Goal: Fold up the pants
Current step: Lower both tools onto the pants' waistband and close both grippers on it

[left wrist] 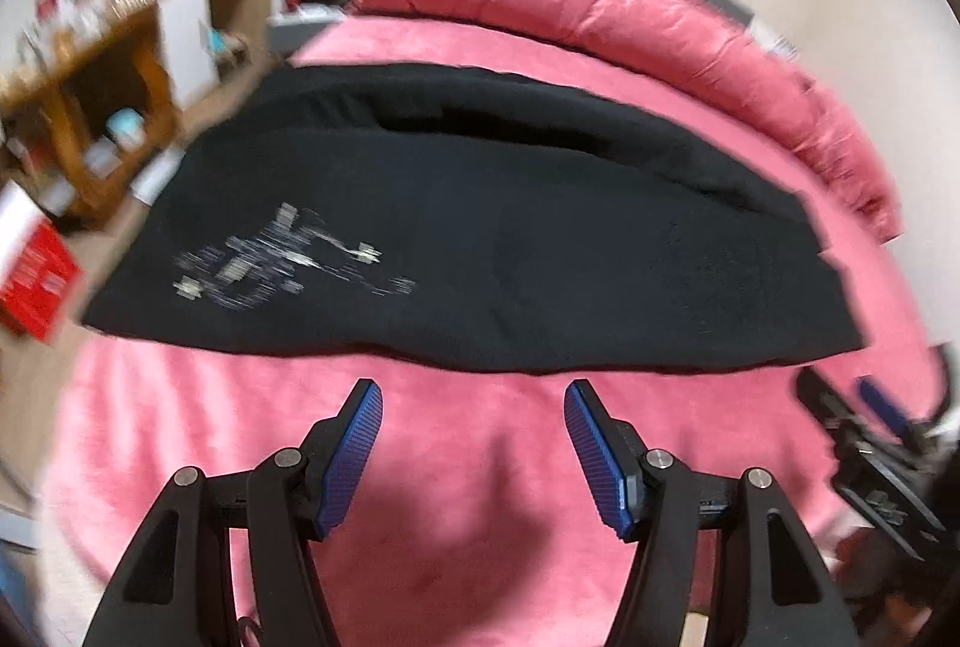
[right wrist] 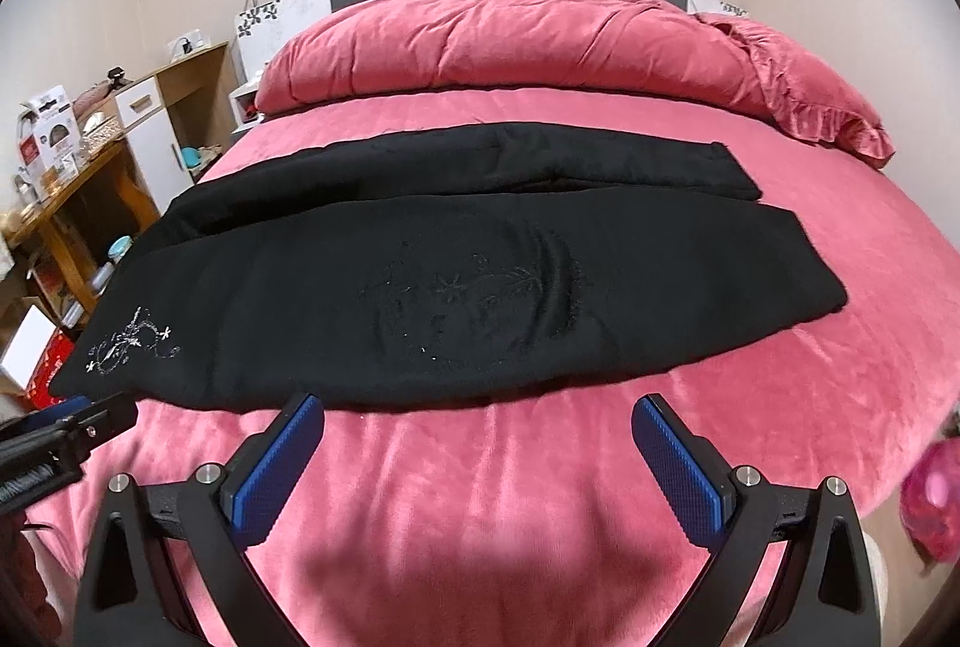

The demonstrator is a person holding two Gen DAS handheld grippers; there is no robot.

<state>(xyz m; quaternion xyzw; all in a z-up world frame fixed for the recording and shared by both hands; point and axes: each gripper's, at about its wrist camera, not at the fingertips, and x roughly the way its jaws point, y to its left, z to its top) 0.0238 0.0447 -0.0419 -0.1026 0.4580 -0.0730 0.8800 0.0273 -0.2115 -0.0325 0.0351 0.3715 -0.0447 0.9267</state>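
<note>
Broadly, we see the bed (right wrist: pixel 780 407) filling both views, covered in pink plush, with a rumpled pink quilt (right wrist: pixel 510 47) heaped across the upper part of the frame below the window.

Across the middle of each frame lie the black pants (right wrist: pixel 450 287), spread flat on the bed and stretched from the lower left to the right edge. They look folded lengthwise, one leg on the other: the far leg shows as a narrower band behind the near one, and their hems at the right end sit stepped rather than aligned. A silver floral embroidery (right wrist: pixel 129 341) marks the left end, and a fainter dark pattern sits near the centre. In the left wrist view the cloth is smeared by blur.

At the left of the frame a wooden desk (right wrist: pixel 66 203) carries boxes and small clutter.

Our left gripper (left wrist: pixel 474 395) has its jaws spread wide, nothing between them, above bare pink cover just short of the pants' near edge. Our right gripper (right wrist: pixel 480 407) also has its jaws wide apart and empty, with the blue tips close to that same edge, apparently not touching it.
</note>
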